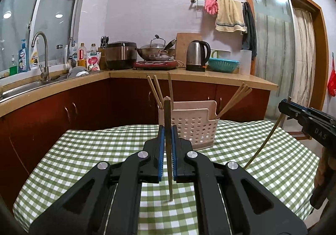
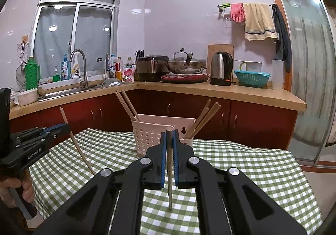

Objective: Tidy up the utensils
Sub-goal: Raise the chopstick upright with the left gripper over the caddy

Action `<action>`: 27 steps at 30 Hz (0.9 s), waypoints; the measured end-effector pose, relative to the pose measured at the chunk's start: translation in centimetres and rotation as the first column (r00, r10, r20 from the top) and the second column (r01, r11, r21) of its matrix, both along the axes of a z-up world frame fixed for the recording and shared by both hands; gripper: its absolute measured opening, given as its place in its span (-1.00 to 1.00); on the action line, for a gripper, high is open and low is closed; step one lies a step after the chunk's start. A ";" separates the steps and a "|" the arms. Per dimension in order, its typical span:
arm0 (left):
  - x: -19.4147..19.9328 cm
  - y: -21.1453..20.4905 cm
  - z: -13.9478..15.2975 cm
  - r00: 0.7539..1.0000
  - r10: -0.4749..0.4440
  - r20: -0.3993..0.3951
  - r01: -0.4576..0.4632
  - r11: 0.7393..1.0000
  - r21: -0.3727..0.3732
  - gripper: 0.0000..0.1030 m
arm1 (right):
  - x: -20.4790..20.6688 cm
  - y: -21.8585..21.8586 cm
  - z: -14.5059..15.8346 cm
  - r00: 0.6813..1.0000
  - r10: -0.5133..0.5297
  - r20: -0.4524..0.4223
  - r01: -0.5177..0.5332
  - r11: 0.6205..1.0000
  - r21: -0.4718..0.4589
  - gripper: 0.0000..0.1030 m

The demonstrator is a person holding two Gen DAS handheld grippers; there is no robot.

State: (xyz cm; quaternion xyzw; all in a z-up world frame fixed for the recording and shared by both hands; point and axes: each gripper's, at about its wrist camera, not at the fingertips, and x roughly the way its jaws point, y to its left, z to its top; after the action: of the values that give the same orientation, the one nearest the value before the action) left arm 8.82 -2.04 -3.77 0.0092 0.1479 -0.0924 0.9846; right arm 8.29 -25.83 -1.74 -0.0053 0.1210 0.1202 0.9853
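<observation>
Left hand-held gripper (image 1: pixel 166 130): jaws nearly closed, clamped on one wooden chopstick (image 1: pixel 168 151) held upright, its lower tip hanging just above the green checked tablecloth (image 1: pixel 84 151). Right hand-held gripper (image 2: pixel 169 136): same condition, jaws pinched on a second chopstick (image 2: pixel 170 172), also near vertical, tip close to the cloth. Each unit shows in the other's view: right one at the far edge (image 1: pixel 304 117), left one with the person's hand on the grip (image 2: pixel 35 136).

Pink perforated utensil caddy (image 1: pixel 195 125) stands on the table beyond both grippers, roughly ahead of each, apart from them. Its end compartments already hold chopsticks leaning outward: a group on the left (image 1: pixel 155 92), a group on the right (image 1: pixel 235 98).

Handling judgement: chopsticks are light, stiff, thin and smooth, so apt to pivot or slip between the pads. Both grips sit in the upper part of the stick, with a long tail below; that tail would swing easily. Best hold is firm, stick kept vertical, so the lower tip can be lifted over the caddy rim and dropped in.

Both sticks remain outside the caddy.
</observation>
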 end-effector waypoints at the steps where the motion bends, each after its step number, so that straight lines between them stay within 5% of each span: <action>1: 0.2 0.0 0.0 1.000 -0.001 0.001 0.001 1.000 0.001 -0.87 | 0.1 0.1 0.0 1.000 0.001 0.001 -0.001 1.000 -0.002 -0.87; 17: 2.2 0.7 0.8 1.000 -0.023 -0.008 0.023 1.000 -0.020 -0.87 | 1.2 0.2 0.7 1.000 0.000 -0.002 0.000 1.000 0.010 -0.88; 27: 2.9 -0.4 4.5 0.994 -0.085 0.067 0.088 0.995 -0.048 -0.87 | 1.6 0.0 3.4 0.997 0.021 0.073 -0.023 0.999 0.022 -0.88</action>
State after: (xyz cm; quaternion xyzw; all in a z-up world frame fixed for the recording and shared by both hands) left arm 11.70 -2.46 0.77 -0.0067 0.1129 -0.1383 0.9839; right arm 9.90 -25.85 1.70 0.0003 0.0838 0.1322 0.9877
